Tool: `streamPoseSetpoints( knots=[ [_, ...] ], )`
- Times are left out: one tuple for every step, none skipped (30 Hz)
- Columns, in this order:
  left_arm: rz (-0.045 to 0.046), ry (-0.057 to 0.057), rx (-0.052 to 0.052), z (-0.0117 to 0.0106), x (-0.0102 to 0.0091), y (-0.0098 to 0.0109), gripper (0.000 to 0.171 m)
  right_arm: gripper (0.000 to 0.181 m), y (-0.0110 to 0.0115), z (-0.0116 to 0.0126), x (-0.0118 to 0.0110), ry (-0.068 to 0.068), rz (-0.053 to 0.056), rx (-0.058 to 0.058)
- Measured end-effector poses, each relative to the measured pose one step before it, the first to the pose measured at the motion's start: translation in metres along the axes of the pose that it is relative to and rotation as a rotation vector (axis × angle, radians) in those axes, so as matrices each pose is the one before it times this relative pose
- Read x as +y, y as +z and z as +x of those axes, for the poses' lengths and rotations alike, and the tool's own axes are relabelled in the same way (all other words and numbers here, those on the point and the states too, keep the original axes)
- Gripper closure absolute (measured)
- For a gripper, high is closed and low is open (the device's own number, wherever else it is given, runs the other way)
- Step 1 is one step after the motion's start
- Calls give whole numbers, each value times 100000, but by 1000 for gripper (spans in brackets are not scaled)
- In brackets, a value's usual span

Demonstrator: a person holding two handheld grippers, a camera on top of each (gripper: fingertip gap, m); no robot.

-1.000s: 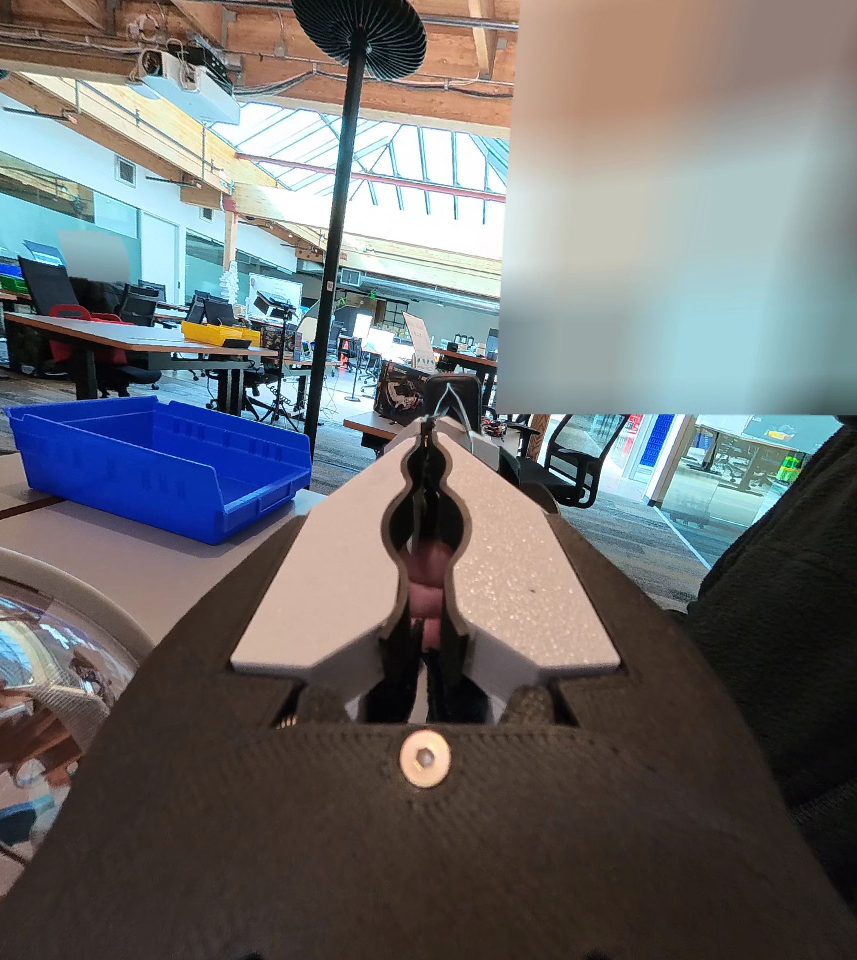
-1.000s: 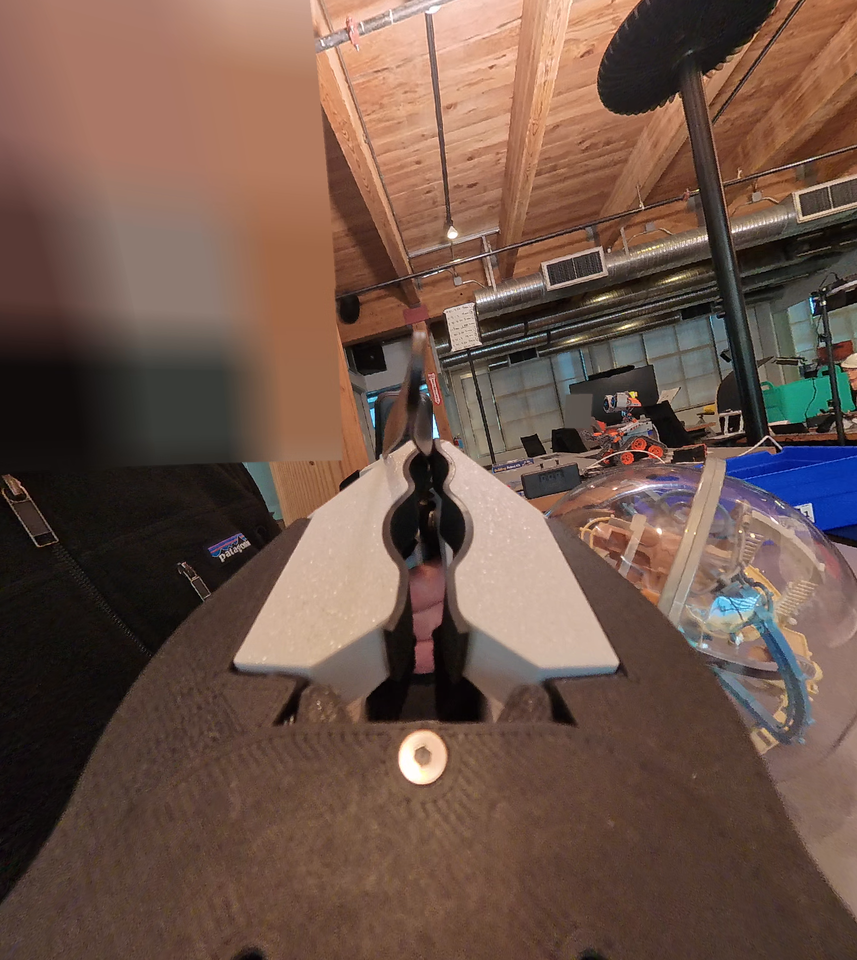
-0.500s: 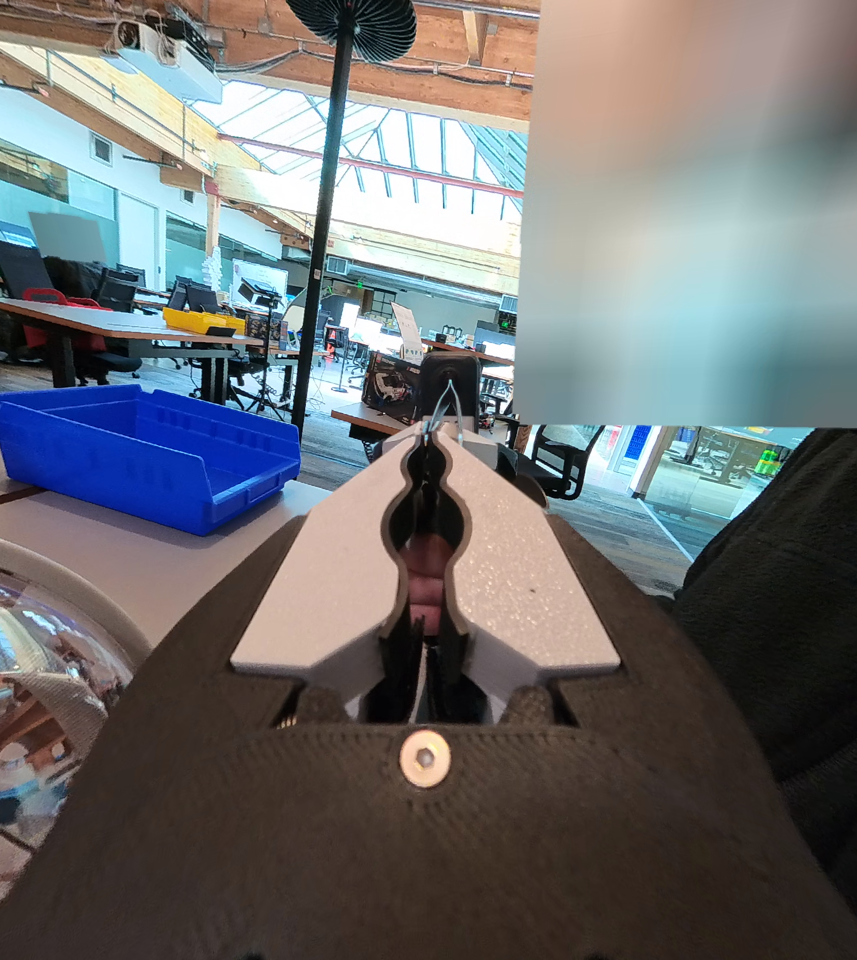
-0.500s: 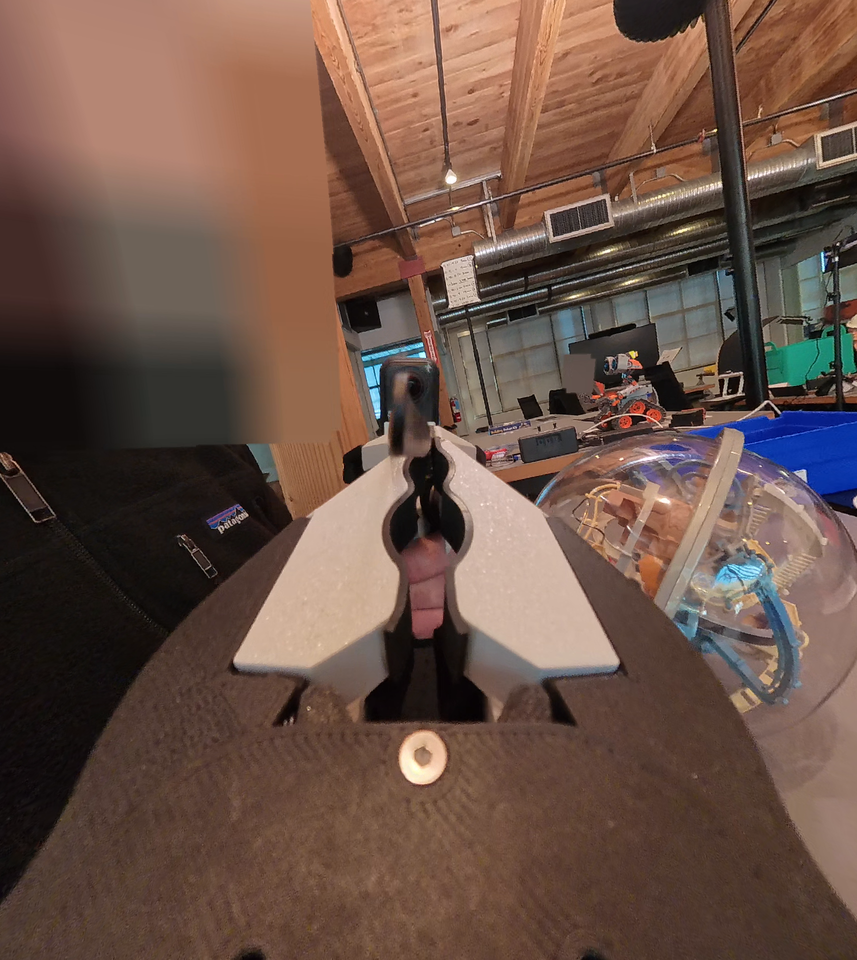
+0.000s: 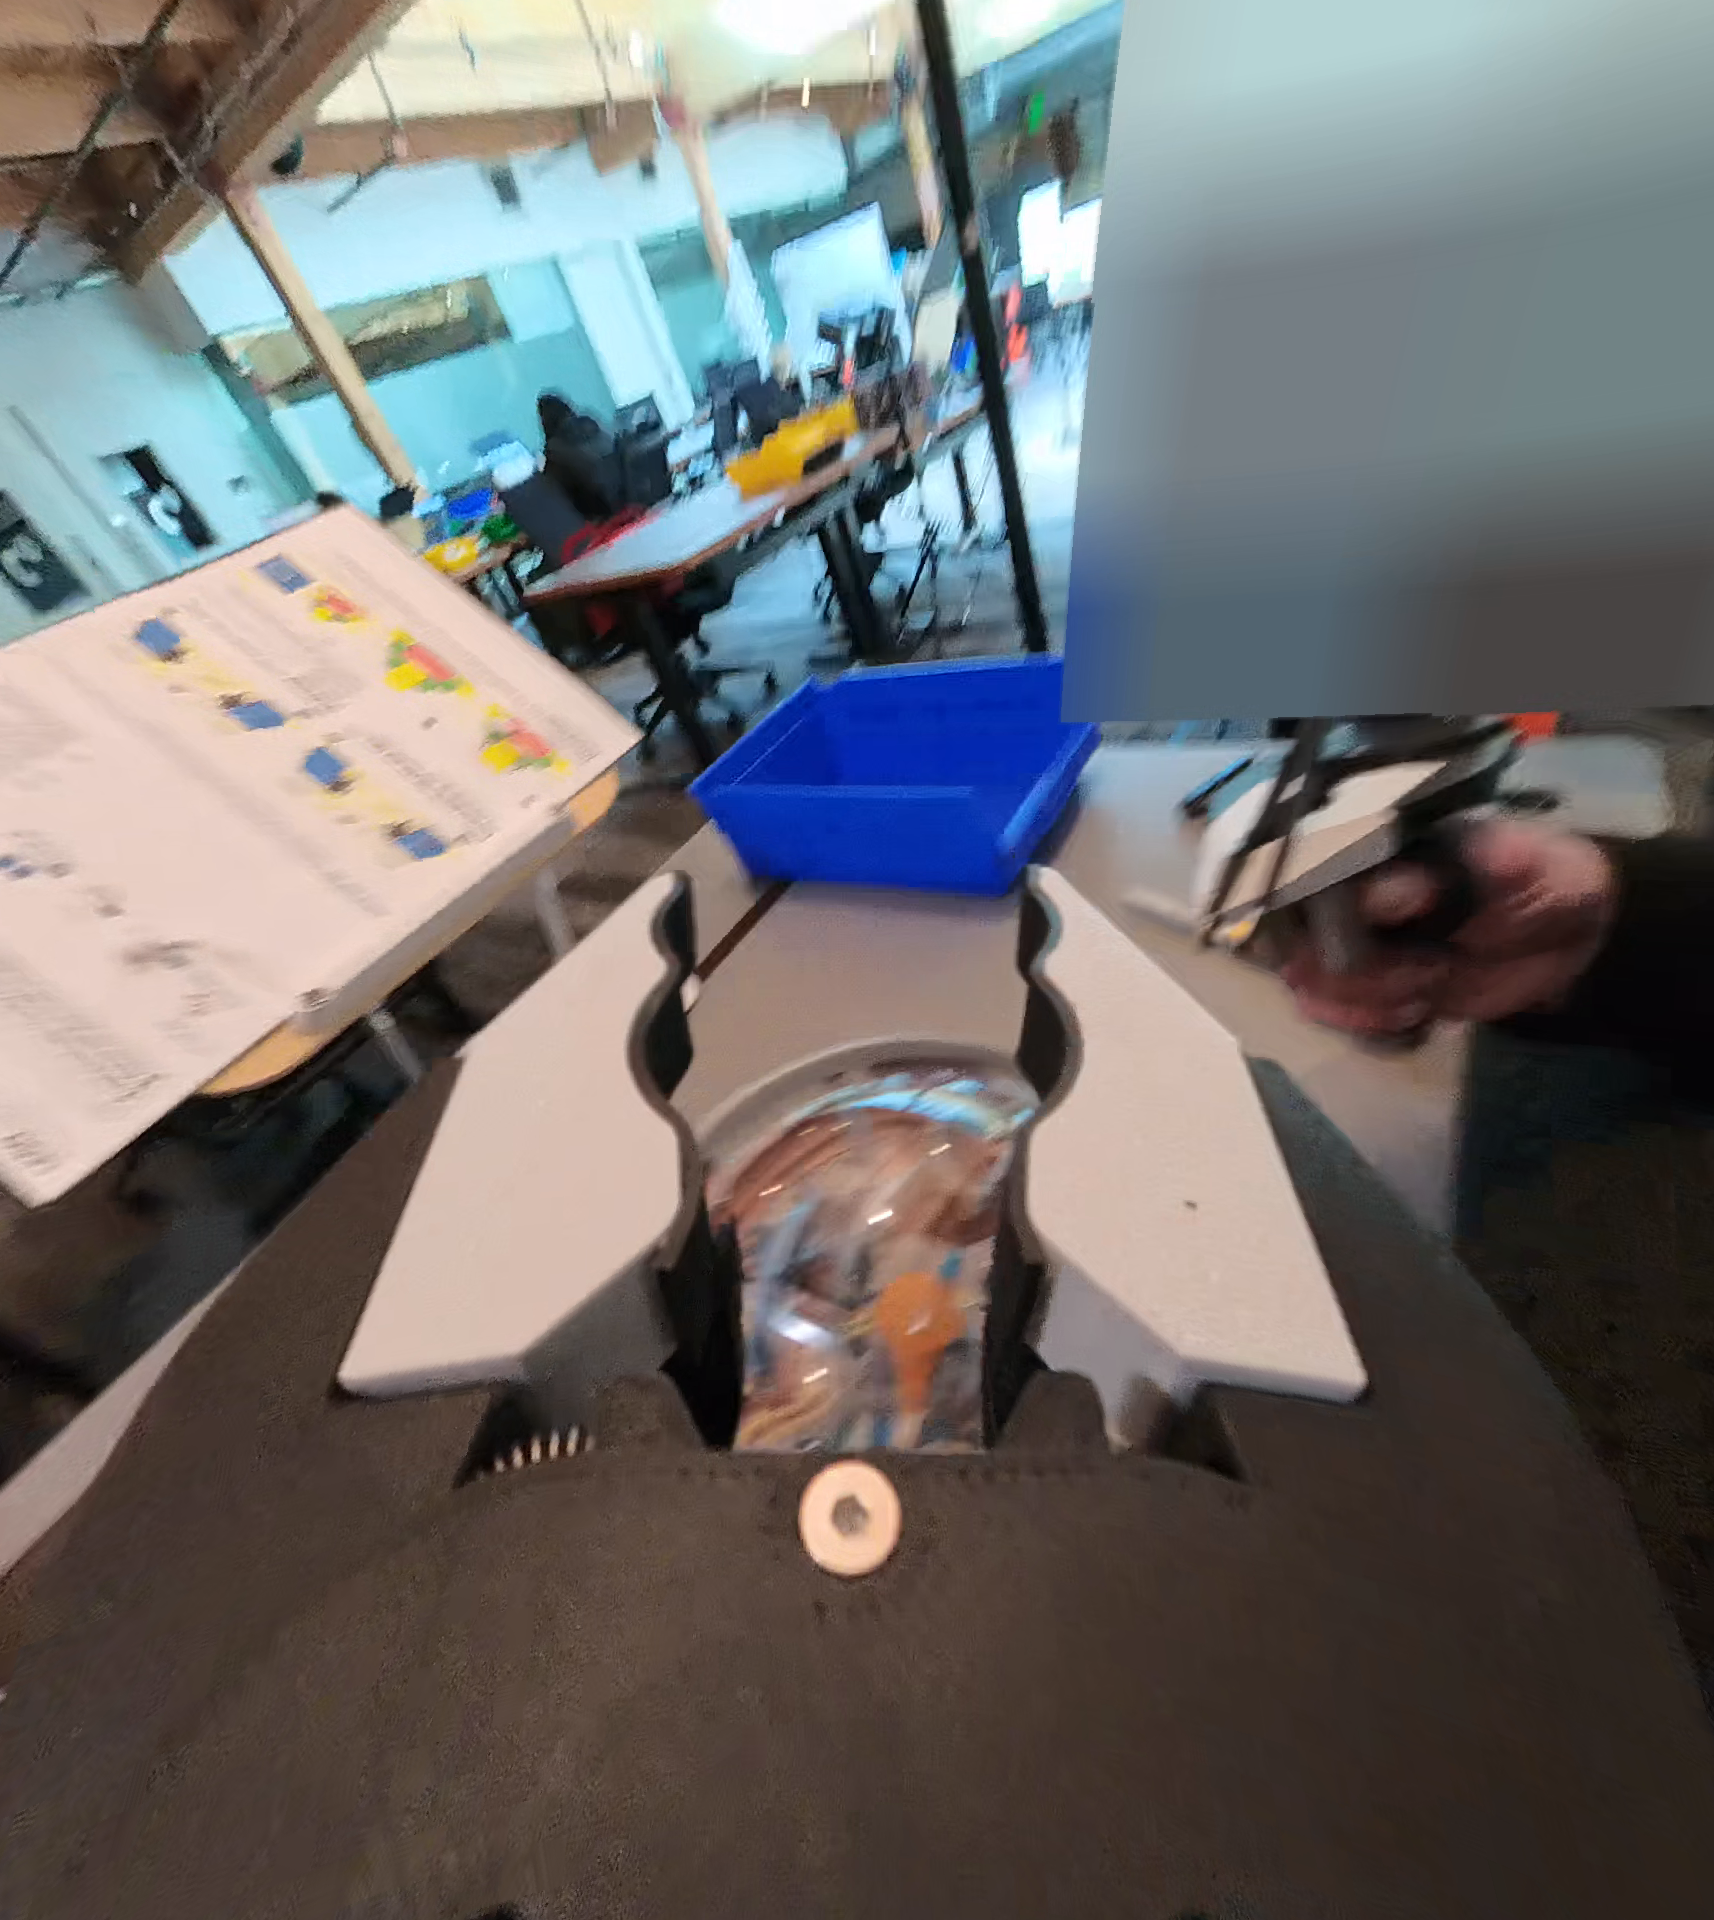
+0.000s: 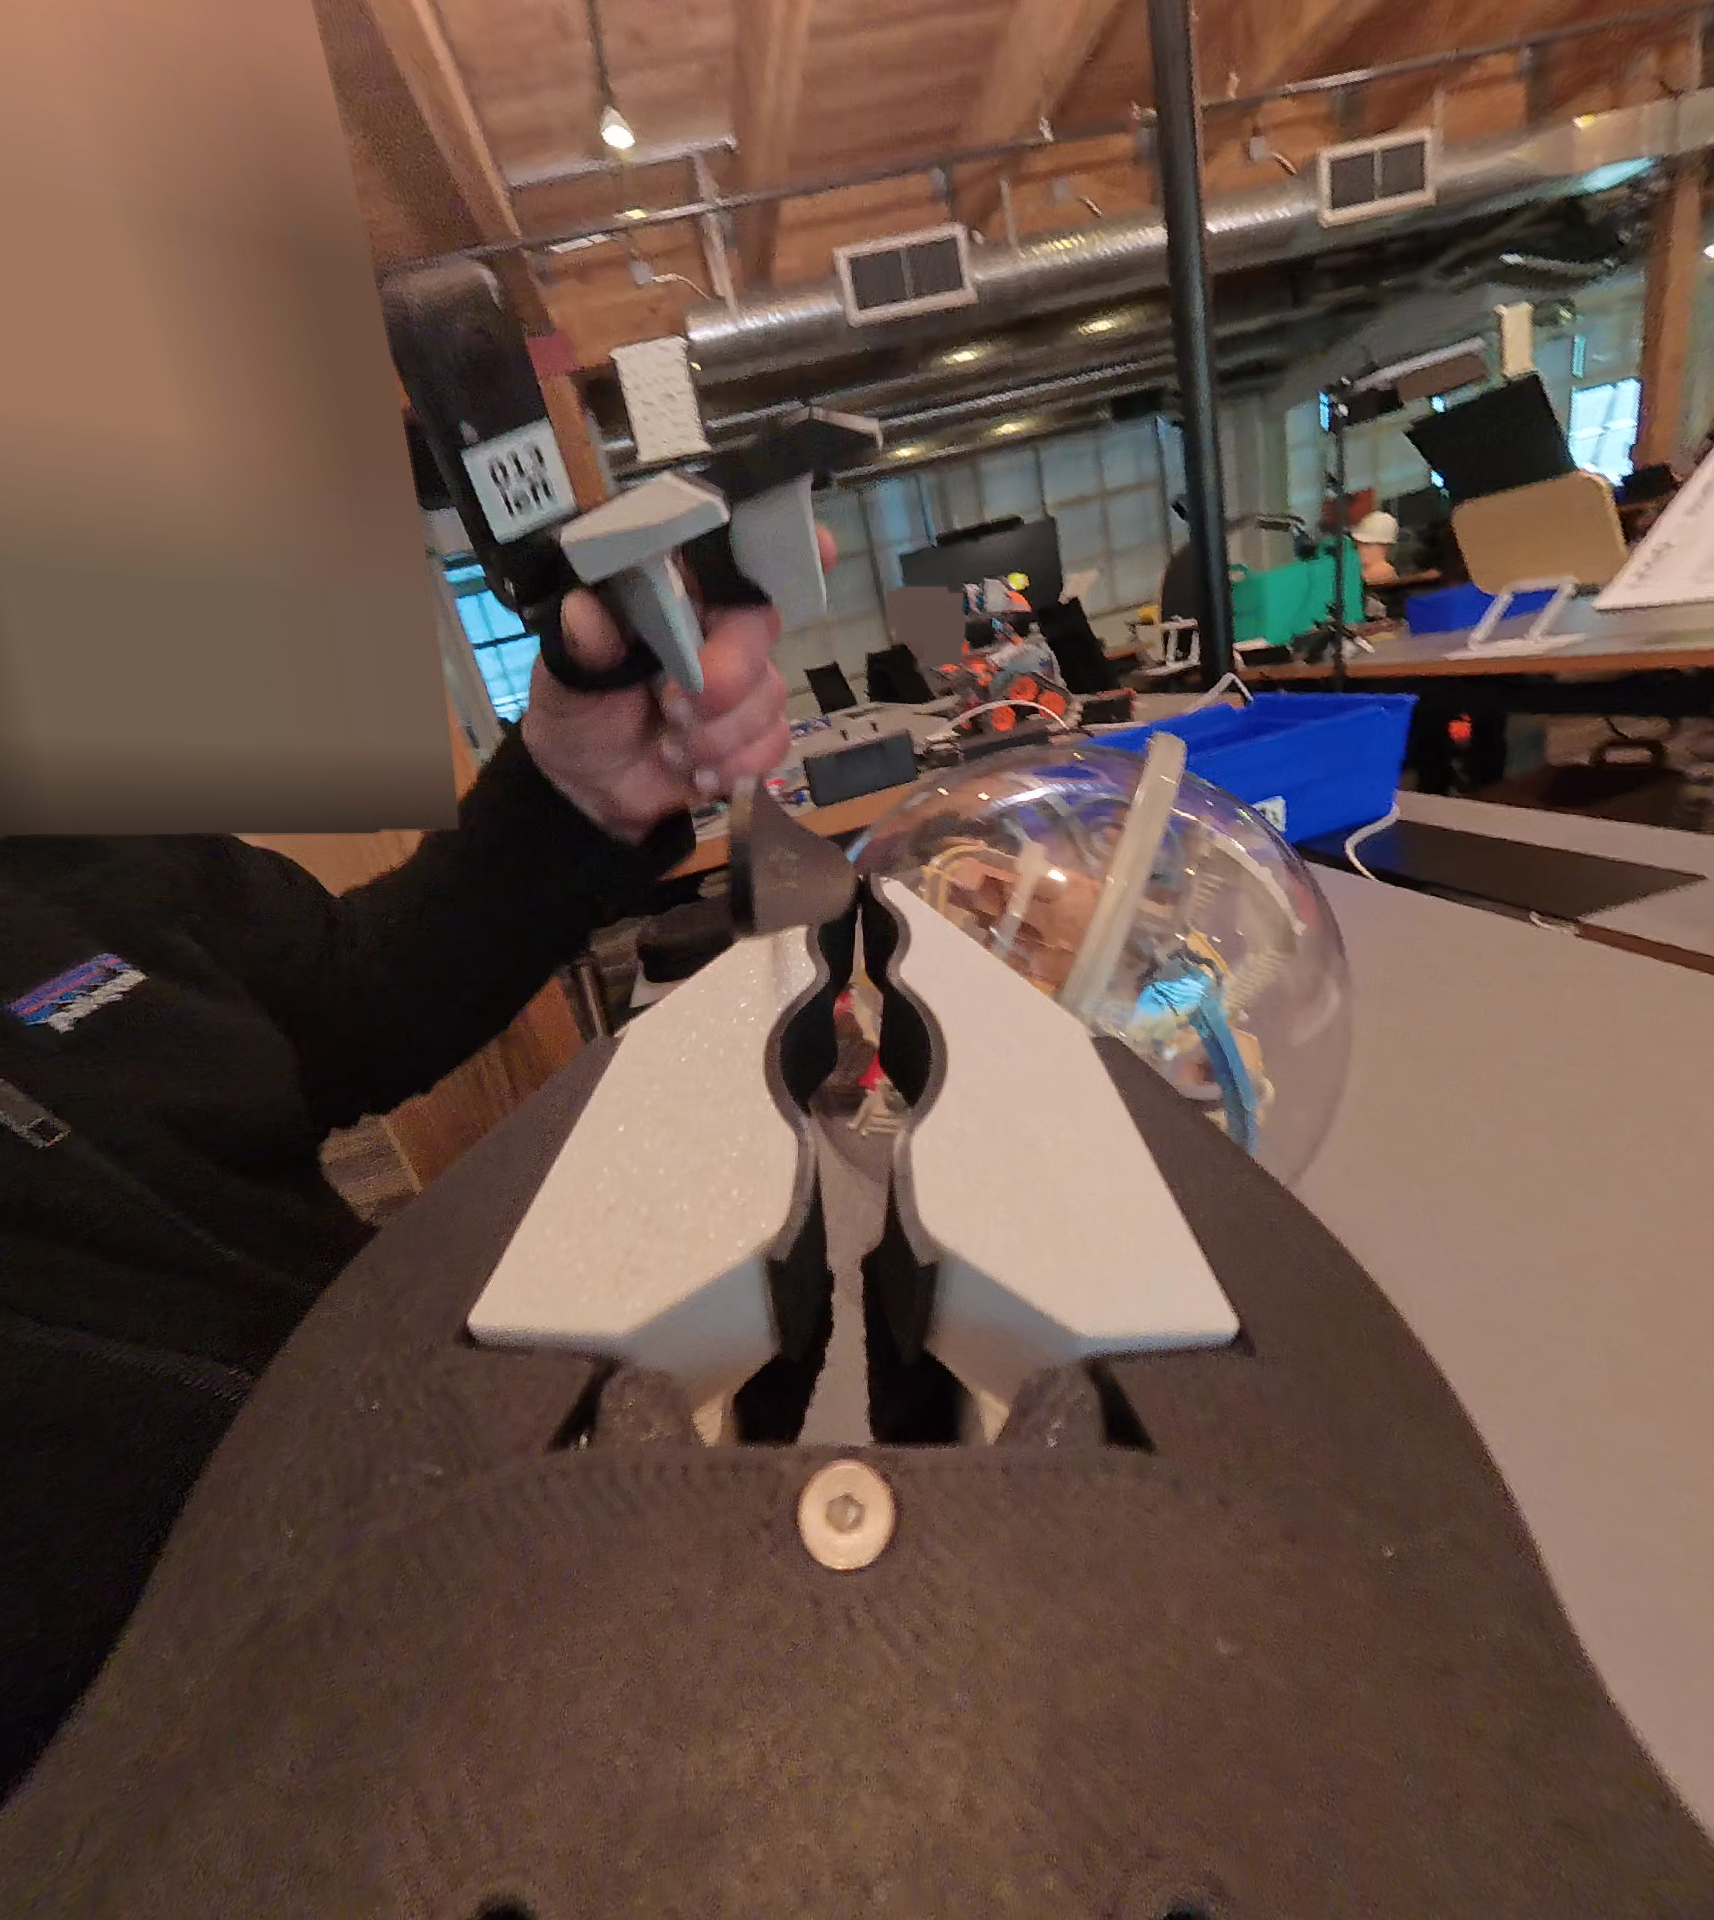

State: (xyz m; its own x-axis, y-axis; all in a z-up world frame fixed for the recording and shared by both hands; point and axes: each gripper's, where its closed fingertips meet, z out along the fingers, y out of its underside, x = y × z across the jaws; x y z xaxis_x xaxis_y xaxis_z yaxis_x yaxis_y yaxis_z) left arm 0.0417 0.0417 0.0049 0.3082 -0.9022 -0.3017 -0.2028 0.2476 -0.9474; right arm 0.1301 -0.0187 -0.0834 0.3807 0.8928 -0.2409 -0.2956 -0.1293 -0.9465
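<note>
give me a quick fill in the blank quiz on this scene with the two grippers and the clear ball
1. The left gripper has its jaws ____.
2. The right gripper has its jaws ____.
3. The bin beyond the clear maze ball on the grey table is ____ in colour.
4. Through the left gripper's gap, the thing seen between its fingers is the ____.

Missing words: open; shut; blue; ball

Left gripper point(image 5: 851, 904): now standing wide open — closed a second ago — and pointing down at the clear maze ball point(image 5: 858, 1247), which is showing between its fingers.
Left view: a tilted printed sheet point(image 5: 209, 810) is coming in at left.
Right gripper point(image 6: 858, 904): fingertips nearly touching, facing the person's hand point(image 6: 666, 717) — which is gripping the other tool's handle.
</note>
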Motion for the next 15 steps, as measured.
streamPoseSetpoints(
  knots=[
    [-6347,1480,209,-1687,669,155,100,181,83,475,175,1716,-311,1607],
    [-5990,-1309,4811,-967,824,317,98,181,86,455,238,1197,-960,1552],
    [-6232,-3133,7410,-513,1038,463,91,181,113,411,324,214,-1685,1447],
    [-7026,-3299,6049,-697,1357,571,78,181,126,339,306,324,-1588,1006],
    [-7333,-2538,5027,-806,1588,626,68,181,113,320,251,843,-1247,742],
    [-6311,-1418,6110,-518,1555,621,61,181,137,312,261,600,-1318,831],
    [-4925,-1410,5974,-416,1466,566,56,181,144,286,270,159,-1203,872],
    [-5289,-2446,8506,120,1524,550,49,181,137,247,219,159,-831,779],
    [-2777,-1727,7188,102,1048,443,46,181,153,171,240,395,-875,233],
    [-1461,-1377,4448,-201,778,418,47,181,161,154,270,401,-1089,120],
    [-3697,-1846,5189,63,1015,467,49,181,137,186,252,101,-1073,450],
    [-389,-583,3764,87,307,353,46,181,112,207,206,248,-918,480],
    [1014,-320,4292,397,-53,228,51,181,93,176,110,500,-353,164],
    [-1323,-67,3392,454,226,322,51,181,63,163,82,445,-133,187],
    [-1010,1060,2637,566,127,335,51,181,64,168,158,233,-671,529]
  ],
)
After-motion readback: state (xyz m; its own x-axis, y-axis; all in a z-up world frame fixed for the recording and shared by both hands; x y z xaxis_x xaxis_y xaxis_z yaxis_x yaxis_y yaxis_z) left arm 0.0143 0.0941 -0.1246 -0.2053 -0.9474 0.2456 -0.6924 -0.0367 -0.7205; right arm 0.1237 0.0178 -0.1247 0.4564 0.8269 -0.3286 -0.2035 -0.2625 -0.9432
